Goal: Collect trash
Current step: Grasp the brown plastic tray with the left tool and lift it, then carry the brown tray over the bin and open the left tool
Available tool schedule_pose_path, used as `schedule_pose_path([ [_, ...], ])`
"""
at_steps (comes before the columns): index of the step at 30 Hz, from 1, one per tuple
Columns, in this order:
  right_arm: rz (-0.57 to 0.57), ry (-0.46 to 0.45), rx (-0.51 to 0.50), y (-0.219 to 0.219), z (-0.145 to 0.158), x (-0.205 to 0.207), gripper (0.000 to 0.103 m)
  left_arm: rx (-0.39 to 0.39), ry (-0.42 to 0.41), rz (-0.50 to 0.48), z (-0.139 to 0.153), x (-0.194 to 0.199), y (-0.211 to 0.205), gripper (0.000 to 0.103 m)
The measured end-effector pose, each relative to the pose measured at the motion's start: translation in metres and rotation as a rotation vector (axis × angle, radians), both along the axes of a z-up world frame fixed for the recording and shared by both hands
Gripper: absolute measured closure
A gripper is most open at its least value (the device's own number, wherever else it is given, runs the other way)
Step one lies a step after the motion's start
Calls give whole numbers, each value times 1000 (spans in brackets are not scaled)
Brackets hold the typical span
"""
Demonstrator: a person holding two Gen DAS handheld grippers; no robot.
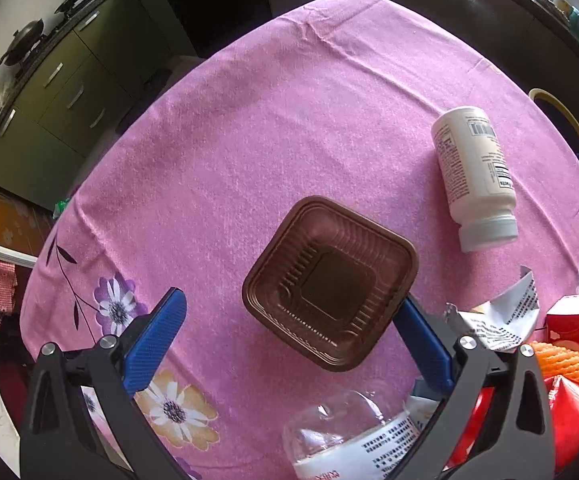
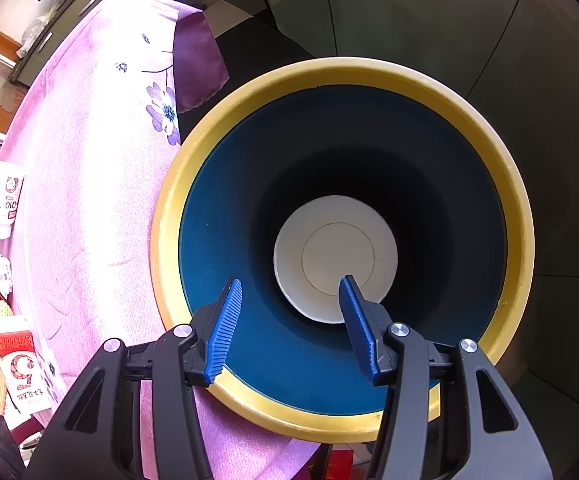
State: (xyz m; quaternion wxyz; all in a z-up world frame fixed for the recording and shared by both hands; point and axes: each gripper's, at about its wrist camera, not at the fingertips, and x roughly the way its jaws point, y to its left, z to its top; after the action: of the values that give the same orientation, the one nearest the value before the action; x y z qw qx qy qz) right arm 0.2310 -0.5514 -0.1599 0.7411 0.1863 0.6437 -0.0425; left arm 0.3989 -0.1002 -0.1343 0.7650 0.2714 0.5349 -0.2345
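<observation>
**Both grippers spread wide: left over the brown tray, right above the bin**

Left wrist view: the left gripper [image 1: 289, 312] stands wide, gripping nothing. The square brown plastic tray [image 1: 329, 282] lies mouth-up on the pink floral tablecloth [image 1: 249, 120], between the fingers [image 1: 157, 340], its corners set diamond-wise toward 12 and 6 o'clock. At 2 o'clock from the tray a white pill bottle [image 1: 474, 174] lies on its side, long axis running from 12 to 6, cap toward 6. A crumpled printed wrapper [image 1: 501, 316] and red carton [image 1: 575, 322] crowd the 3 o'clock side; a clear plastic bottle [image 1: 349, 436] lies at 6.

Right wrist view: the right gripper [image 2: 291, 308], likewise wide and unladen, hangs over the yellow-rimmed bin [image 2: 513, 208], just beside the table. A white paper cup [image 2: 335, 258] rests at the bin's bottom.
</observation>
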Motion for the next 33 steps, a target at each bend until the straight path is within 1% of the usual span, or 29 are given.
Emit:
schedule_pose_path([
  [2,2,3,0,-1,-2,0,51,11,-33,-48,1,1,-2,6],
  [11,8,2,13,-1,-10,1,48,111,-59,-163,-15,11,-8,5],
  [14,13,5,17,0,-14,0,48,82,-46,-161,-16,15,-8,6],
  [16,15,5,19,0,-16,-1,48,49,-23,-153,-16,17,-6,6],
  [18,16,7,22,-1,-19,0,48,26,-14,-152,-17,18,-5,12],
  [19,15,9,24,-1,-21,0,48,3,-9,-150,-16,17,-4,25],
  [20,15,11,26,-2,-22,1,48,-16,-5,-143,-15,17,-4,34],
  [22,14,10,30,-2,-25,1,48,-25,-30,-112,-8,18,-1,35],
  [27,15,-15,47,-2,-23,-3,48,-53,-86,-98,15,13,1,35],
  [30,9,-39,49,-3,-17,-9,48,-75,-131,-95,41,1,-4,35],
  [33,-4,-84,42,-7,-3,-20,48,-84,-175,-115,73,-21,-20,35],
])
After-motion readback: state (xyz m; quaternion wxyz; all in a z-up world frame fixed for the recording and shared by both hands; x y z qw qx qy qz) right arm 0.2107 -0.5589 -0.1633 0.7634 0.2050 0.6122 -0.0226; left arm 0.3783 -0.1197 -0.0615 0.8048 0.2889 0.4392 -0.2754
